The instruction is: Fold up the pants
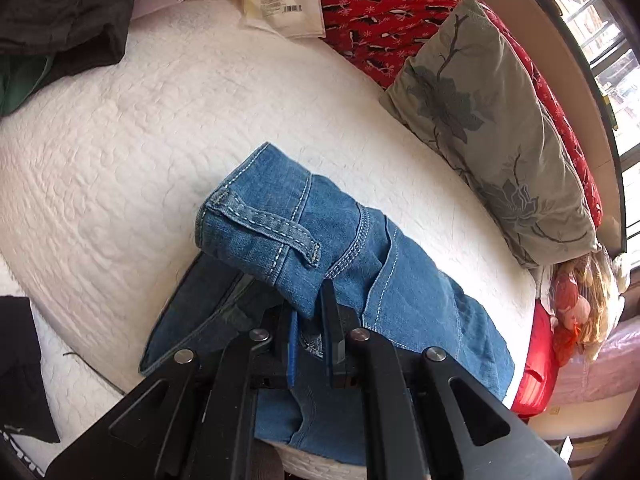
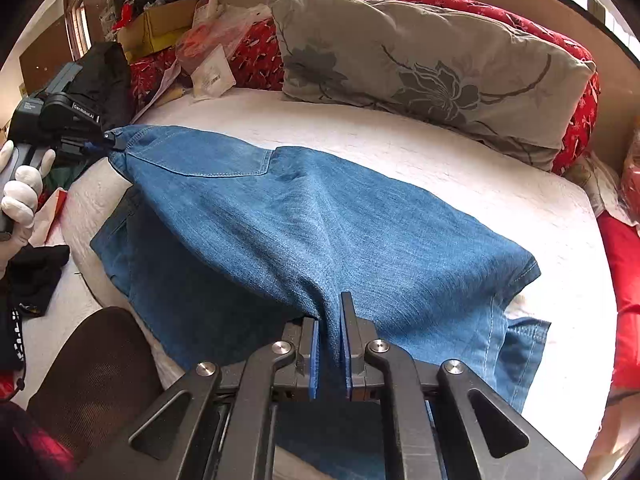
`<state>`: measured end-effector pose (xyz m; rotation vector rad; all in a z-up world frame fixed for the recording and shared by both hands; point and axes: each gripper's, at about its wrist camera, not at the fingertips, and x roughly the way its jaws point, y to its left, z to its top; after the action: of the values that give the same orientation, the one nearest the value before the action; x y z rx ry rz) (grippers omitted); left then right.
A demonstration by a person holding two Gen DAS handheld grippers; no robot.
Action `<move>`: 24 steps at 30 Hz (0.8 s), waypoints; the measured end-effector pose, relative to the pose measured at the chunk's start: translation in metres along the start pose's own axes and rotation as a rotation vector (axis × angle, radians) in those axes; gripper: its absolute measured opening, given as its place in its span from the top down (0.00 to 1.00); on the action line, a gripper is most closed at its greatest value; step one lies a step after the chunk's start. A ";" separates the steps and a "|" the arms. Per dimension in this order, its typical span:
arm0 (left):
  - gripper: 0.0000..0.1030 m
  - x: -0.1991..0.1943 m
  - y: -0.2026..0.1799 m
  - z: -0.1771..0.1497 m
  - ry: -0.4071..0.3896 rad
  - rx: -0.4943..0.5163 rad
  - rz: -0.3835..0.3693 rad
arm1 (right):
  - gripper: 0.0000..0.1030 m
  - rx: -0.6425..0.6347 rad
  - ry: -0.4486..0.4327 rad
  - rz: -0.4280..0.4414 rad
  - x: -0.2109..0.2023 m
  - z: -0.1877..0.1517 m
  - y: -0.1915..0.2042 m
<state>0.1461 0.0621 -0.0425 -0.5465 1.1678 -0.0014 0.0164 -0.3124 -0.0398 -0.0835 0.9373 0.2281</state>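
Blue denim pants [image 2: 304, 216] lie across the white quilted bed [image 2: 460, 164], partly lifted. My left gripper [image 1: 310, 316] is shut on the waistband corner with its belt loop [image 1: 272, 228], which stands up between the fingers. In the right wrist view the left gripper [image 2: 106, 140] holds that corner at the far left, raised off the bed. My right gripper [image 2: 330, 320] is shut on a bunched ridge of denim at the near edge, pulling the cloth taut between the two grippers. A back pocket [image 2: 208, 156] faces up. The hem end [image 2: 524, 332] lies flat at the right.
A grey flowered pillow [image 2: 432, 64] leans on a red patterned cushion [image 1: 384, 20] along the bed's far side. Dark clothes [image 1: 60, 12], packets [image 1: 284, 0] and a cardboard box [image 2: 160, 28] pile at the bed's head. Black cloth [image 2: 36, 276] lies at the left edge.
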 end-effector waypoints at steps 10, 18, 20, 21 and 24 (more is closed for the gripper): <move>0.91 0.036 0.070 -0.073 0.216 -0.059 0.026 | 0.81 0.020 0.156 -0.062 0.021 -0.078 0.013; 0.86 0.005 0.064 -0.080 0.146 0.075 0.018 | 0.35 0.508 -0.063 0.014 -0.061 -0.105 -0.086; 0.86 0.011 0.063 -0.083 0.163 0.072 0.017 | 0.35 0.695 -0.071 0.029 -0.057 -0.121 -0.120; 0.86 0.017 0.061 -0.083 0.178 0.064 0.016 | 0.35 0.748 -0.070 0.042 -0.051 -0.126 -0.130; 0.86 0.029 0.060 -0.083 0.221 0.041 0.000 | 0.35 0.835 -0.059 0.052 -0.028 -0.129 -0.146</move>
<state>0.0695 0.0722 -0.1151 -0.5198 1.3798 -0.0874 -0.0675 -0.4811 -0.0969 0.7132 0.9144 -0.1254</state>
